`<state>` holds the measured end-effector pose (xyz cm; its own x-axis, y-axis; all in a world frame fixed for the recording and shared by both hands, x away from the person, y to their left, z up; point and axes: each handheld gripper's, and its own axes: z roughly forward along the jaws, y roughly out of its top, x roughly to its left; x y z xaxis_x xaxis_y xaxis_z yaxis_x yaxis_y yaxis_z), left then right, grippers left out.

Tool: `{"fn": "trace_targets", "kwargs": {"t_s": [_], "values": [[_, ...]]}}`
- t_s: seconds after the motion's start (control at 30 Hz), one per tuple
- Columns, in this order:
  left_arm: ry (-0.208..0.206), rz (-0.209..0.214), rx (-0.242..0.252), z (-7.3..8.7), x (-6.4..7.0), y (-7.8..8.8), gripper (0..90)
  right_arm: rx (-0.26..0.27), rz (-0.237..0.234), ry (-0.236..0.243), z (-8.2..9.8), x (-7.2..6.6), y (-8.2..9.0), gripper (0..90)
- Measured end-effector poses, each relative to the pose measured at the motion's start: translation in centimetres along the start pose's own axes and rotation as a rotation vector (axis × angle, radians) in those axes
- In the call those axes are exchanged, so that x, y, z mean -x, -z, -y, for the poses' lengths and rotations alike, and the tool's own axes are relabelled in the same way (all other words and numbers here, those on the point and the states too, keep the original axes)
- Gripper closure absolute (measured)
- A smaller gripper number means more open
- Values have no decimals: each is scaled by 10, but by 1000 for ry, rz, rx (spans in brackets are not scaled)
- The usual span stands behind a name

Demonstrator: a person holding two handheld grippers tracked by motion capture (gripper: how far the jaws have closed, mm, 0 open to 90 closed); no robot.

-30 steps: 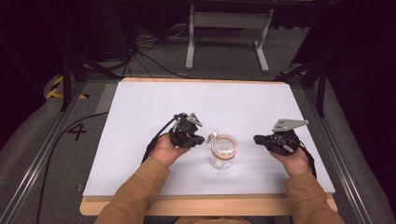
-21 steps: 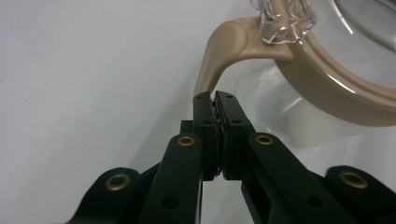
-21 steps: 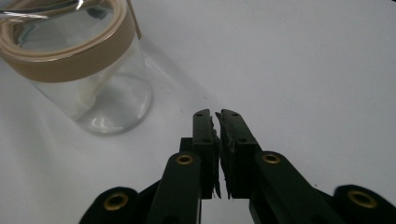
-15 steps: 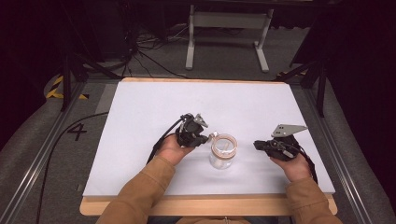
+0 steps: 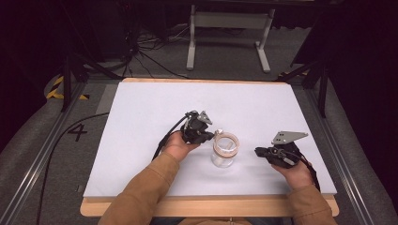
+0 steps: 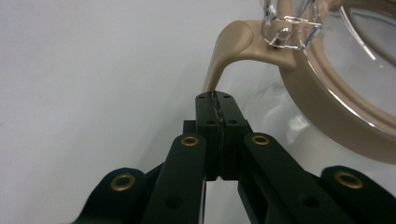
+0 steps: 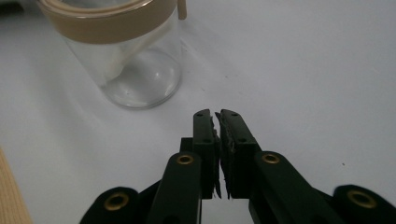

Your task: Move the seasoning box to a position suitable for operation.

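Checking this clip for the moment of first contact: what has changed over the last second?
The left claw has moved right, toward the glass jar, and its jaws have just closed on the beige latch tab of the jar's lid, with the tab's tip pinched between them. The jar stands where it stood on the white table. The right claw, nearly closed and empty, stays beside the jar.

Premises present as a laboratory or recording studio, not a home or shop. A bare white table (image 5: 141,122) on a wooden base stands on grey carpet (image 5: 42,154), flanked by metal rails (image 5: 44,161) with a black numeral "4" (image 5: 77,132) marked at 9 o'clock. Loose black cables (image 5: 141,49) lie at 11 o'clock, a grey metal stand (image 5: 230,28) at 12 o'clock and yellow-black hazard tape (image 5: 56,86) at 10 o'clock, against dark, unlit surroundings.
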<state>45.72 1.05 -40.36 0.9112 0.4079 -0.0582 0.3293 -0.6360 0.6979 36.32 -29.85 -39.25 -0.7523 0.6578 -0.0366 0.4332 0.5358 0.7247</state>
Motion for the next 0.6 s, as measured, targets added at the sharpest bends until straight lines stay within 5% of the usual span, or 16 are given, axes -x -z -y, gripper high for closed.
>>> {"fn": "trace_targets", "kwargs": {"t_s": [0.23, 0.6], "values": [[22, 22, 22, 0, -4, -1, 896, -2, 2, -13, 2, -4, 0, 862], [98, -18, 51, 17, -7, 41, 865, -29, -54, 2, -16, -9, -39, 884]]}}
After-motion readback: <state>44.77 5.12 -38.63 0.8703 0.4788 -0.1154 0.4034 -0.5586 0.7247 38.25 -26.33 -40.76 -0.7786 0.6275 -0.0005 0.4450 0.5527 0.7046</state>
